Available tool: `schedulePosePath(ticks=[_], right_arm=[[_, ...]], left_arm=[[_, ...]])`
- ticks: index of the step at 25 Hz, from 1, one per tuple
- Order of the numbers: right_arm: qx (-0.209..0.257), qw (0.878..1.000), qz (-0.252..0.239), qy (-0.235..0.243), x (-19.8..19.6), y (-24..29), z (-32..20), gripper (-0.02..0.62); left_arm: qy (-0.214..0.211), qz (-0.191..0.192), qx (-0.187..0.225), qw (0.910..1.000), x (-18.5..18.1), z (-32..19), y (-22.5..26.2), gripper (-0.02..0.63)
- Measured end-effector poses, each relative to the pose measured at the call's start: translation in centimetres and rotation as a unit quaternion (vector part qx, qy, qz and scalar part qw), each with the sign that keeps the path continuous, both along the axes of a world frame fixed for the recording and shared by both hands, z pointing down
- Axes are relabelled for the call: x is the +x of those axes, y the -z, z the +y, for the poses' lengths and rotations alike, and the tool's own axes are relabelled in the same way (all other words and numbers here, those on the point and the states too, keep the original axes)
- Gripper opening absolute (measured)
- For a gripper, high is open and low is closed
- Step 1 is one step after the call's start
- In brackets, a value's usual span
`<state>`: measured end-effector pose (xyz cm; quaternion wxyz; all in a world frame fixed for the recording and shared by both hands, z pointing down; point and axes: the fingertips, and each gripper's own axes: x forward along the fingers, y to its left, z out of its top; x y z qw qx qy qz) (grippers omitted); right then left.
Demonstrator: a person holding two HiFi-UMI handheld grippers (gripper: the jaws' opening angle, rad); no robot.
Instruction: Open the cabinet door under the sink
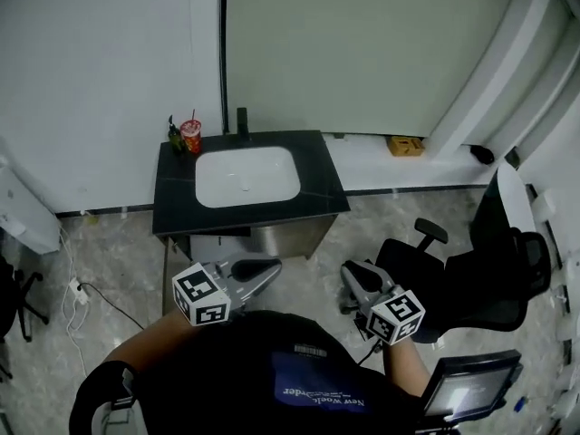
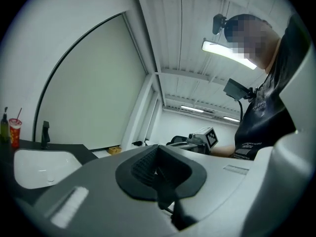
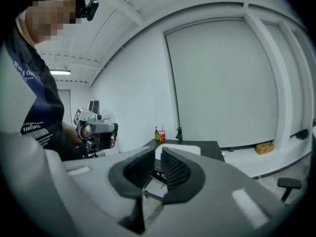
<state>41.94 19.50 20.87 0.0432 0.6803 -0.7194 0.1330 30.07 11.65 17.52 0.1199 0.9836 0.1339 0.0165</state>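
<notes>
The black stone-look vanity counter (image 1: pixel 249 211) with the white oval basin (image 1: pixel 247 176) is the landmark here. The grey metal-fronted cabinet door (image 1: pixel 285 236) sits right under the counter's near edge, facing the person, and it looks closed as far as the head view shows.

Neither tool is on it. The left hand-held gripper (image 1: pixel 269 267) hangs just in front of the cabinet, toward the counter's left half, tips aimed roughly at the door but clearly apart from it. Its own view has the ribbed black pads (image 2: pixel 143 164) clenched together with nothing in them.

The right hand-held gripper (image 1: pixel 350 272) is off past the counter's right corner, also short of the door. Its jaws are nearly together with just a thin slit left and nothing caught in it.

On the counter's back left corner there's a red paper cup with a straw (image 1: pixel 190 137) beside a small green bottle (image 1: pixel 174 135). A black office chair (image 1: pixel 485 275) stands right of the counter.
</notes>
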Motion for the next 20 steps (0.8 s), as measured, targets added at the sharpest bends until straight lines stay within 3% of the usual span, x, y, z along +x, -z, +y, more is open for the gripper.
schedulePosePath(ticks=[5,8,17,20], right_arm=[[0.006,0.998,-0.019,0.056,0.2,-1.0,-4.3,0.042],[0.004,0.997,-0.022,0.074,0.8,-1.4,-7.9,0.042],[0.027,0.996,-0.057,0.064,4.0,1.3,-21.4,0.041],[0.036,0.994,-0.086,0.058,5.2,1.5,-25.7,0.005]], left_arm=[[0.052,-0.007,-0.008,0.9986,0.0,-3.3,-0.9,0.0],[0.061,0.0,-0.015,0.998,1.0,-6.4,-1.4,0.0],[0.058,0.031,0.006,0.9978,3.4,-20.9,0.9,-0.002],[0.063,0.032,0.004,0.9975,3.7,-25.6,0.8,-0.001]])
